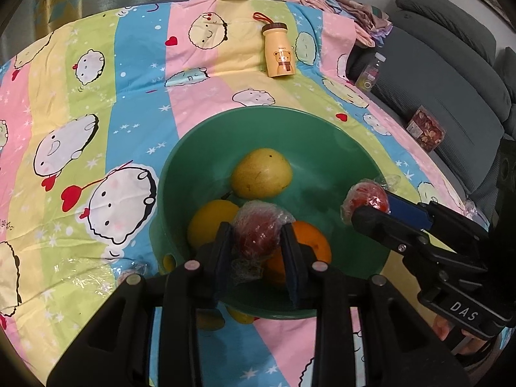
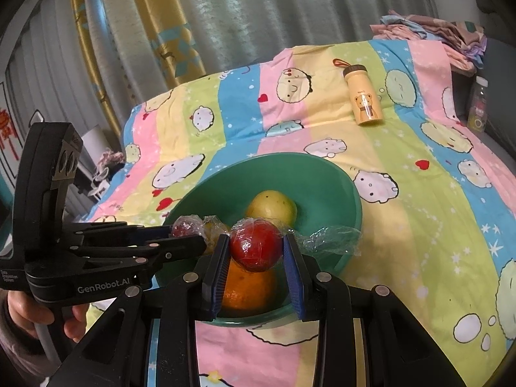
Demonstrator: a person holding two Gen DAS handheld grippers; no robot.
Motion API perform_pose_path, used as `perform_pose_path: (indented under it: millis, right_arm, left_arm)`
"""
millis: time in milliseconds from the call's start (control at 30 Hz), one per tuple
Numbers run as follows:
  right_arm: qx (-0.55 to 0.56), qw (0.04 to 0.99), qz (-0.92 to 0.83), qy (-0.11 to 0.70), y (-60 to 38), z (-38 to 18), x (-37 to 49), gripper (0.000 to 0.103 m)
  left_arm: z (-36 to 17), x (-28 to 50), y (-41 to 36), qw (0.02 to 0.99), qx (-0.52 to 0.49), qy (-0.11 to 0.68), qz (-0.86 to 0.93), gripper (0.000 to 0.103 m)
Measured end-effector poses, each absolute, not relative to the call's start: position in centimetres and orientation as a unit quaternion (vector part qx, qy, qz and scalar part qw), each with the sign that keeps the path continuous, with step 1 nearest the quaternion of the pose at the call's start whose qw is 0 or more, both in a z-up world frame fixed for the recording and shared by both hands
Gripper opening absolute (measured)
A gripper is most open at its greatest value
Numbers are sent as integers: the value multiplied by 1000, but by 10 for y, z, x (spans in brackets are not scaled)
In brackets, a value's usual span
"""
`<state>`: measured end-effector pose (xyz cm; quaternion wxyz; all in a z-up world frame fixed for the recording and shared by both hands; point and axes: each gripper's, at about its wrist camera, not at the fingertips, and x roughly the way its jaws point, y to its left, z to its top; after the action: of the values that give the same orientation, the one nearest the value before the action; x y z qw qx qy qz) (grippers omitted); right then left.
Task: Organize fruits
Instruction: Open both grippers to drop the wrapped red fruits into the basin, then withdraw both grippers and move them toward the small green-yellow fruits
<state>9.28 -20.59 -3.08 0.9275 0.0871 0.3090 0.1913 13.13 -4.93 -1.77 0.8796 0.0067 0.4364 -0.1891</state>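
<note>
Green bowl point(image 1: 322, 148) on striped cartoon-print sheet point(image 1: 96, 96), holding a yellow-green fruit point(image 1: 262, 173) toward the far side, a yellow fruit point(image 1: 209, 225) at near left and an orange point(image 1: 312, 242) at near right. Left gripper point(image 1: 258, 229) angled down into the bowl, pads closed against both sides of a plastic-wrapped red fruit point(image 1: 256, 235), low over the yellow fruit and orange; contact with them underneath unclear. Right gripper point(image 2: 258, 242) clamped on a second wrapped red fruit point(image 2: 256, 248), loose film sticking out to the right, held over the near part of the bowl just above the orange. Two grippers side by side, both fruits inside the bowl's outline. Hand point(image 2: 25, 309) on the left gripper's handle at lower left of right wrist view. Yellow bear-print bottle point(image 1: 280, 51) lying on the sheet well beyond the bowl.
</note>
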Motion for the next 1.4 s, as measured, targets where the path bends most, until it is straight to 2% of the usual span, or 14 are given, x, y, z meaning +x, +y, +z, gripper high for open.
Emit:
perform_pose_path:
  millis: [67, 467, 667, 800, 933, 1033, 1167, 1400]
  right_arm:
    - [91, 928, 188, 309, -207, -31, 93, 35]
    - [97, 929, 185, 304, -210, -27, 86, 45]
    - [98, 932, 184, 298, -210, -21, 78, 55]
    - [99, 932, 182, 296, -209, -17, 72, 57]
    - [101, 933, 181, 293, -208, -12, 64, 67]
    - [99, 934, 181, 291, -208, -8, 58, 68]
    - [96, 935, 181, 288, -205, -2, 48, 74]
    - [90, 937, 181, 284, -200, 5, 32, 76]
  left_arm:
    - [-15, 131, -47, 882, 2, 433, -188, 45]
    - [-1, 115, -26, 890, -32, 419, -177, 64]
    - [3, 100, -10, 894, -57, 412, -163, 76]
    - [5, 90, 1, 896, -71, 411, -153, 80]
    - [7, 78, 11, 897, -86, 409, -142, 85]
    - [7, 70, 16, 897, -94, 410, -135, 86]
    - [7, 60, 24, 895, -113, 414, -124, 98]
    - [4, 41, 36, 889, -149, 418, -115, 99]
